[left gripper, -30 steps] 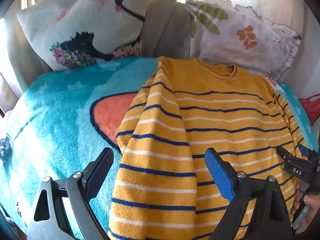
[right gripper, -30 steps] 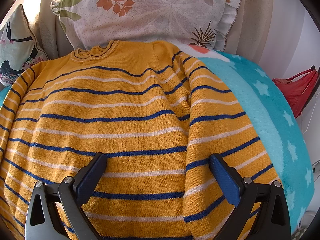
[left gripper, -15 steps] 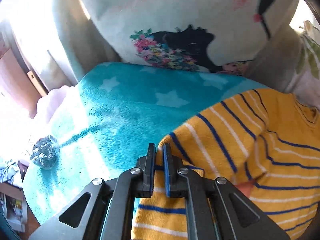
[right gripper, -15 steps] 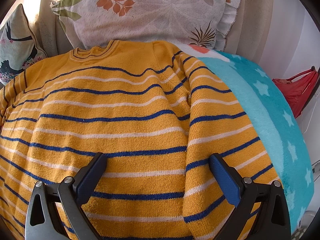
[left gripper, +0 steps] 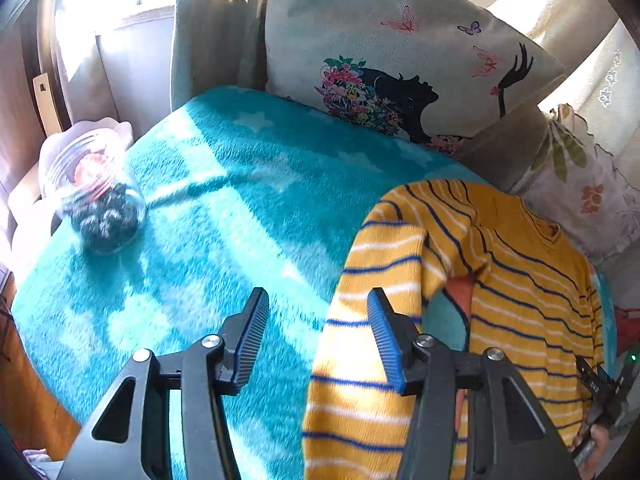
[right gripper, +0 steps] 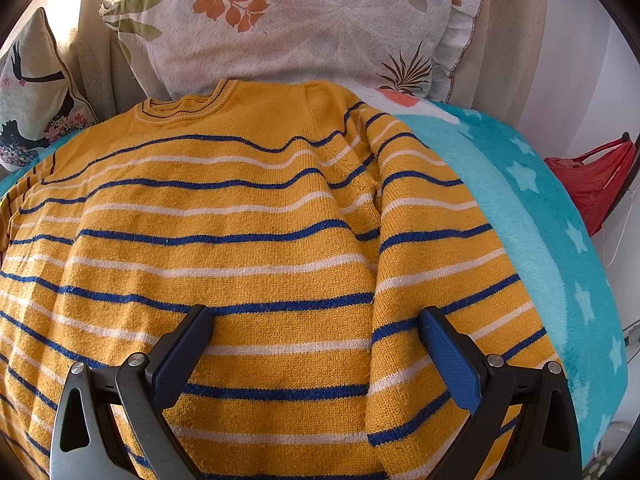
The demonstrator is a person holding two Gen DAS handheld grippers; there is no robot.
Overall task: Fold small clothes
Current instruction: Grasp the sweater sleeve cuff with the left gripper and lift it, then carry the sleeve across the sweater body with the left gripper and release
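Half a second ago my left gripper (left gripper: 316, 336) was pinched on the sweater's (right gripper: 256, 264) sleeve (left gripper: 372, 320). Now its jaws are spread wide and hold nothing. The sleeve lies folded in, draped at 3 o'clock beside the right jaw. A bit of blanket (left gripper: 224, 216) shows in the gap under the fold. My right gripper (right gripper: 316, 356) has not moved. Its jaws stay spread wide above the sweater's front, holding nothing.

The one sweater is yellow with blue and white stripes. It lies flat on the one blue blanket with white stars, neck toward 12 o'clock.

There are two pillows at 12 o'clock. The leaf pillow (right gripper: 304, 28) touches the sweater's neck. The lady pillow (left gripper: 392, 60) sits at 10 o'clock from my right gripper.

One red bag (right gripper: 596, 176) is past the blanket at 3 o'clock. One glass jar (left gripper: 96, 200) lies tipped on the blanket at 10 o'clock from my left gripper, well apart from the sweater.
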